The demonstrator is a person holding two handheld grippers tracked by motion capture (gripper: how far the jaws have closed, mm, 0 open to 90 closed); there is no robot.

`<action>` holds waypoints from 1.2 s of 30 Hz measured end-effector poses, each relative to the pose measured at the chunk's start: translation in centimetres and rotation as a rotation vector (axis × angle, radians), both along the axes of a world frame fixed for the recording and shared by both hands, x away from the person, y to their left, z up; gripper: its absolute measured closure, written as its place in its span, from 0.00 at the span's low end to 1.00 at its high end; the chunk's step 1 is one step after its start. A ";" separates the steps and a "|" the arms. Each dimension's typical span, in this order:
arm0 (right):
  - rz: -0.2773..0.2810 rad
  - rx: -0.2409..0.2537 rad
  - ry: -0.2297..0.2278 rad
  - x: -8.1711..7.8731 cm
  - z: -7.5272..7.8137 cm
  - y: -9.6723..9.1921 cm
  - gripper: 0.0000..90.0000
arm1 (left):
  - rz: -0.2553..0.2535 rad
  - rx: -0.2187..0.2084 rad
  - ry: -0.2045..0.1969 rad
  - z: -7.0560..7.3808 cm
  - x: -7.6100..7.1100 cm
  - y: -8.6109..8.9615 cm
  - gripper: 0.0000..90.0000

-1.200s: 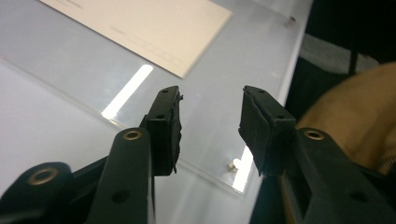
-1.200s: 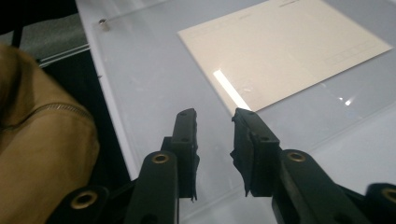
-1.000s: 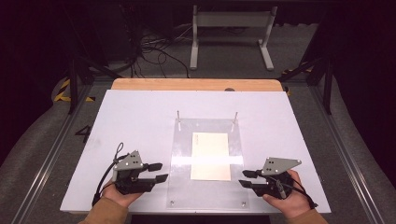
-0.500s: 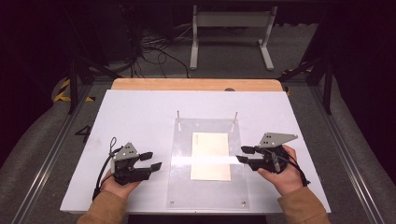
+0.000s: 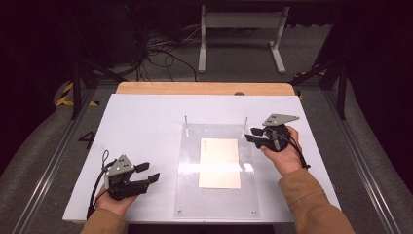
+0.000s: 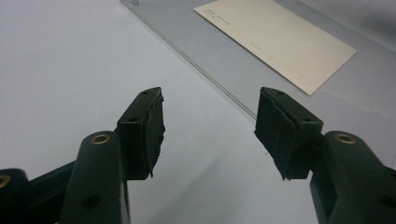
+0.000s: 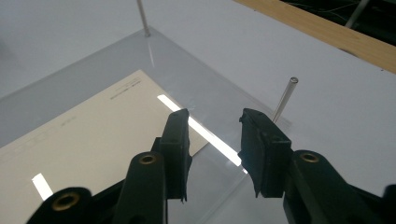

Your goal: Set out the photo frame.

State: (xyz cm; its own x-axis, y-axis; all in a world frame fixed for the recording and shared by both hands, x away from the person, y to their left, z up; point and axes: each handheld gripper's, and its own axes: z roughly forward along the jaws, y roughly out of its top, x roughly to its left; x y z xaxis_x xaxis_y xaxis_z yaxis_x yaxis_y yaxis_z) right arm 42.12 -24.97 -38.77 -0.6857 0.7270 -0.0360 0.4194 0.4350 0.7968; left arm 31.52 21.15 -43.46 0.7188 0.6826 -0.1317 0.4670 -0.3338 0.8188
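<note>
Right gripper (image 5: 254,135) hovers by the clear plate's (image 5: 190,195) far corner – jaws narrow, just been closing, empty. Left gripper (image 5: 148,173) sits wider, nothing held – card (image 5: 220,163) untouched.

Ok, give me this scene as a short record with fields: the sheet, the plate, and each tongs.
sheet: cream paper lying flat on the clear plate
plate: clear acrylic plate on the white table, two thin pins at its far corners
left tongs: open, nothing between them, beside the plate's left edge
right tongs: open, nothing between them, at the plate's far right corner
</note>
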 end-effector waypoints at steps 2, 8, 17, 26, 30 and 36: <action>-0.021 -0.012 0.001 0.6 -0.1 0.1 0.71 | -0.001 0.000 0.001 -0.1 -0.1 0.1 0.47; -0.080 -0.039 -0.048 2.6 -0.6 0.3 0.78 | -0.003 0.000 0.002 -0.1 -0.2 0.2 0.47; -0.138 -0.029 -0.032 5.1 -1.3 0.3 0.77 | -0.014 -0.009 0.015 -0.2 -0.1 -0.1 0.46; -0.131 -0.020 -0.036 6.5 -2.7 0.5 0.86 | -0.046 -0.007 0.018 -0.2 0.0 -0.7 0.46; -0.140 -0.015 -0.032 6.7 -2.9 0.6 0.94 | -0.059 -0.011 0.020 -0.2 -0.1 -1.0 0.46; -0.141 -0.017 -0.034 7.0 -3.0 0.7 0.94 | -0.071 -0.006 0.026 -0.1 -0.1 -1.1 0.46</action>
